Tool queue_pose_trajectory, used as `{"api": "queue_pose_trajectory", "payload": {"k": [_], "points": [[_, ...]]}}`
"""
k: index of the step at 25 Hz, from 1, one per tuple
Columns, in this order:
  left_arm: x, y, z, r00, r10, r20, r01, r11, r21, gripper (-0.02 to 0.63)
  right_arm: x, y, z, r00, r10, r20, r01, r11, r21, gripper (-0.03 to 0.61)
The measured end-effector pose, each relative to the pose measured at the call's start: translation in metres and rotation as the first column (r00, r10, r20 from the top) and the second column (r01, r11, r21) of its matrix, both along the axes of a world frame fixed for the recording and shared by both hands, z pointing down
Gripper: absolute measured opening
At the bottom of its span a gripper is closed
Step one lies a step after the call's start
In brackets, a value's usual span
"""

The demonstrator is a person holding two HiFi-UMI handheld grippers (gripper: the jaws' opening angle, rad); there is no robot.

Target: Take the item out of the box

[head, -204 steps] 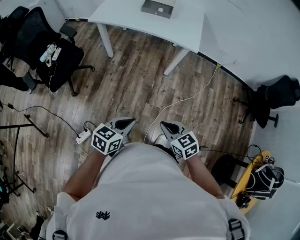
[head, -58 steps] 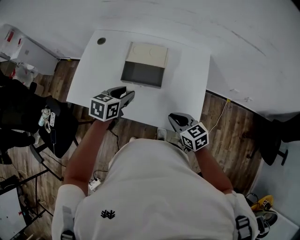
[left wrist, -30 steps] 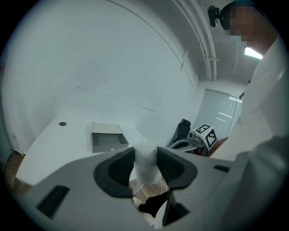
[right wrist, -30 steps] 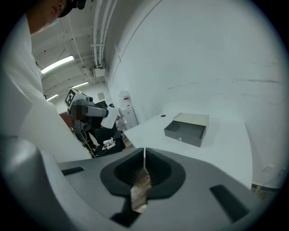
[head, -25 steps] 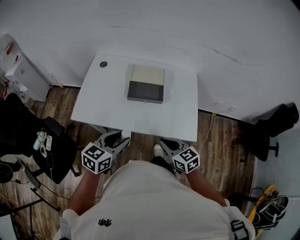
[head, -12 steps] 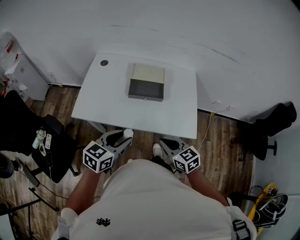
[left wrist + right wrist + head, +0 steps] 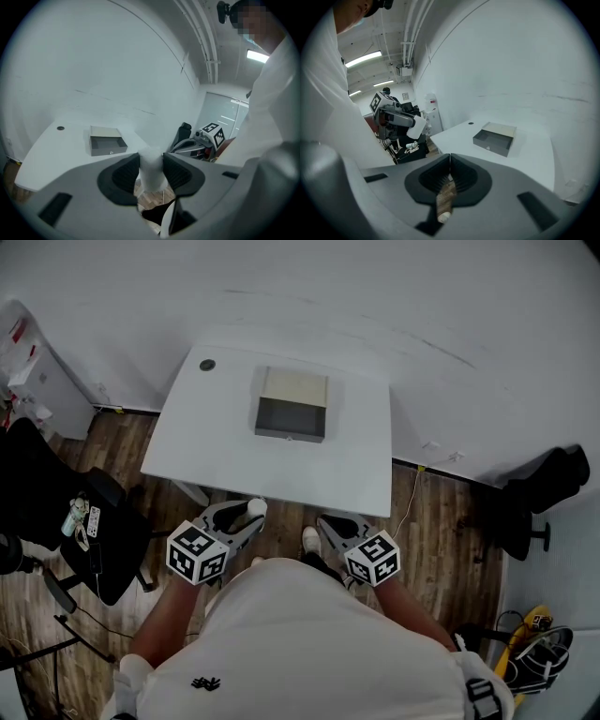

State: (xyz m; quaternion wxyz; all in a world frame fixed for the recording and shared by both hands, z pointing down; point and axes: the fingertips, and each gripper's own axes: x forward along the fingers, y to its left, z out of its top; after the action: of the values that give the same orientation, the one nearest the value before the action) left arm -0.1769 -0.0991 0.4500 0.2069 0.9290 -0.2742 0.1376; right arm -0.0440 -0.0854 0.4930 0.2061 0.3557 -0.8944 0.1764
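A grey open box [image 7: 292,417] with a beige lid flap lies on the white table [image 7: 225,456], well ahead of both grippers. It also shows as a box [image 7: 108,143] in the left gripper view and as a box [image 7: 494,138] in the right gripper view. My left gripper [image 7: 249,513] is held low by my body, off the table, shut on a white item [image 7: 151,169]. The same white item [image 7: 416,126] shows in the right gripper view. My right gripper [image 7: 450,158] is shut, pads touching, with nothing in it; in the head view that gripper [image 7: 328,522] hangs above the wood floor.
A black office chair [image 7: 58,512] with small things on its seat stands at the left. Another black chair [image 7: 553,486] is at the right. A white cabinet [image 7: 26,362] stands by the wall. A cable [image 7: 411,495] runs over the floor. The table has a round grommet hole [image 7: 207,365].
About two seconds ago the left gripper reached over the table's near edge; now both grippers are back by my body, away from the table. Over the last second almost nothing moved.
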Motion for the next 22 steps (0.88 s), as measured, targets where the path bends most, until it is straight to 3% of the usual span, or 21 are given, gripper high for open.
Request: {"api": "queue_pose_trajectory", "payload": {"k": [22], "points": [[0.002,0.003,0.013,1.0,-0.004,-0.003,0.004,1.0,-0.03,0.165,0.002,0.006,0.012,1.0,0.02,-0.008,-0.02,1.0,-0.007,0.006]]}}
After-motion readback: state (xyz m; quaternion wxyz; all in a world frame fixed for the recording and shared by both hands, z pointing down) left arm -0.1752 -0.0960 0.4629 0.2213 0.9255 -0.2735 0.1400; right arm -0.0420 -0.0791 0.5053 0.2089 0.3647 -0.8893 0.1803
